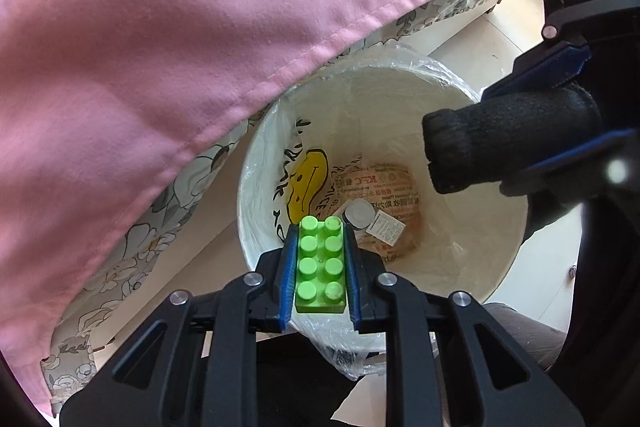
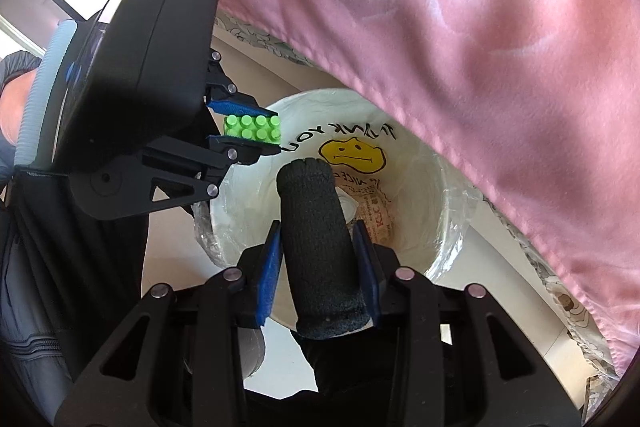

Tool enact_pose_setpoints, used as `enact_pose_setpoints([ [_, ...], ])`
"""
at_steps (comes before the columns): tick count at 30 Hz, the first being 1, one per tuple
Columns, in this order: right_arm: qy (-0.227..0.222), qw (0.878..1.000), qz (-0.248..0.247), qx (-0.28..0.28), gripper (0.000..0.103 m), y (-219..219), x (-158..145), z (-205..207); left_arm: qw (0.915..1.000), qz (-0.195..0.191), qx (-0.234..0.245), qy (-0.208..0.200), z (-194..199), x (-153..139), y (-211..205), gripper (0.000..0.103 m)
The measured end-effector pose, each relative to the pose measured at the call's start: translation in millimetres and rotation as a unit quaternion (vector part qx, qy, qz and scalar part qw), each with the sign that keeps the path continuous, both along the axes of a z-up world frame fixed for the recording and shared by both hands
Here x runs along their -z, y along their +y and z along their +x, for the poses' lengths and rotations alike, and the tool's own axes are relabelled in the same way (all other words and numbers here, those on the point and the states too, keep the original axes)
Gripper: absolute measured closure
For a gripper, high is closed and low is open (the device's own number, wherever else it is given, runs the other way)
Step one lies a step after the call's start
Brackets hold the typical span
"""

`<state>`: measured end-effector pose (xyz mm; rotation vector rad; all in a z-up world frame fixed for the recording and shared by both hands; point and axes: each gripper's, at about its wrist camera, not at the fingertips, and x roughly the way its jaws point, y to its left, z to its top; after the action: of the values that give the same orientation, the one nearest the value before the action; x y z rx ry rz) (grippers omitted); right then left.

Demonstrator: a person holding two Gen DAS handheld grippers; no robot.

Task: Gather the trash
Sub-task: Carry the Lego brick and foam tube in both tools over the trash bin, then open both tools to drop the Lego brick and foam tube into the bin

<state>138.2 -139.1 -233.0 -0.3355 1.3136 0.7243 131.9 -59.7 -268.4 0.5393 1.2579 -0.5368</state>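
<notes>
While my left claw [image 1: 320, 263] grips the green brick [image 1: 321, 265] and my right claw [image 2: 320, 267] clamps the black foam roll [image 2: 320, 251], both hang over the lined bin [image 1: 500, 227] beside pink bedding [image 1: 180, 27] on pale floor [image 1: 480, 39].

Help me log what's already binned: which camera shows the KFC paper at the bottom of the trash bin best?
The left wrist view: the KFC paper lies open at the bottom of the trash bin, print readable. In the right wrist view the black foam roll held in the right gripper hides most of it, leaving a strip.
</notes>
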Motion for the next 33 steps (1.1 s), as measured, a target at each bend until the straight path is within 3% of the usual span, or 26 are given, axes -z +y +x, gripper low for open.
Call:
enact_pose_setpoints([
  [5,-0.004,1.000,0.003,0.012,0.062,-1.3,-3.5,3.3,1.0000,0.002,0.005,-0.002,1.4,6.5,-3.5,0.079],
  [9,-0.010,0.999,-0.008,0.029,0.034,-2.5,-2.9,6.3,0.9999,0.005,0.009,-0.002,0.7,10.8,-6.7,0.076],
  [11,-0.011,0.999,-0.006,0.031,0.031,-3.0,-3.9,5.6,1.0000,0.003,0.009,0.000,0.6,12.0,-7.1,0.047],
  [12,-0.013,0.999,-0.007,0.035,0.028,-4.3,-4.6,5.4,0.9999,0.002,0.008,-0.005,0.3,10.9,-7.2,0.040],
  [16,-0.010,0.999,-0.007,0.041,0.020,-8.4,-4.9,3.2,0.9999,-0.006,0.009,-0.005,-0.6,7.5,-8.3,0.018],
  [19,-0.008,0.999,-0.007,0.039,0.017,-11.0,-5.9,1.4,0.9999,-0.011,0.007,-0.005,-1.2,5.3,-7.2,0.012],
  [33,-0.006,0.999,-0.009,0.039,0.011,-5.2,5.3,-2.8,0.9999,-0.011,0.006,-0.012,-8.6,-0.9,-4.8,0.011],
])
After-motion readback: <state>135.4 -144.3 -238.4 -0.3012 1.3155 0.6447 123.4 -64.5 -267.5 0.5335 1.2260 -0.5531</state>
